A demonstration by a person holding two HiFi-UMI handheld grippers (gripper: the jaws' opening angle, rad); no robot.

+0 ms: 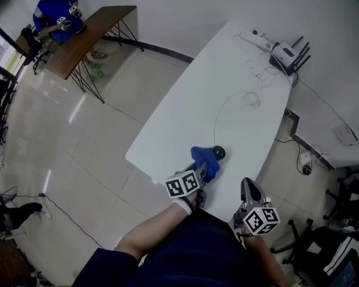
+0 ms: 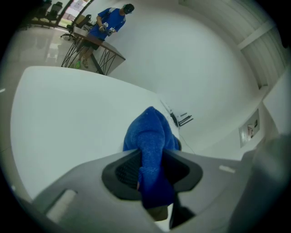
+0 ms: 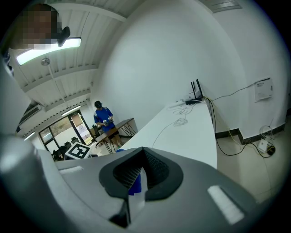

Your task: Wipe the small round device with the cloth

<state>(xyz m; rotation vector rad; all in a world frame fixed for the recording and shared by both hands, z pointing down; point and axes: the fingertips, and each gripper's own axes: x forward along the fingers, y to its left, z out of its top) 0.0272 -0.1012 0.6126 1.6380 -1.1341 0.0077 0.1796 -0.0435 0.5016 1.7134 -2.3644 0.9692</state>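
Observation:
A blue cloth (image 1: 204, 159) is bunched against the small round black device (image 1: 219, 152) near the white table's (image 1: 185, 112) front end. My left gripper (image 1: 200, 171) is shut on the cloth. In the left gripper view the cloth (image 2: 152, 136) fills the gap between the jaws of my left gripper (image 2: 152, 172) and rises in front of them, hiding nearly all of the device. My right gripper (image 1: 247, 186) hovers off the table's front right corner, shut and empty. In the right gripper view that gripper (image 3: 142, 172) shows a sliver of blue cloth (image 3: 135, 183) beyond its closed jaws.
A thin white cable (image 1: 223, 107) curls from the device toward a router (image 1: 286, 56) and a power strip (image 1: 255, 38) at the table's far end. Office chairs (image 1: 331, 246) stand at the right. A person in blue (image 1: 56, 14) works at a brown table (image 1: 90, 33) far left.

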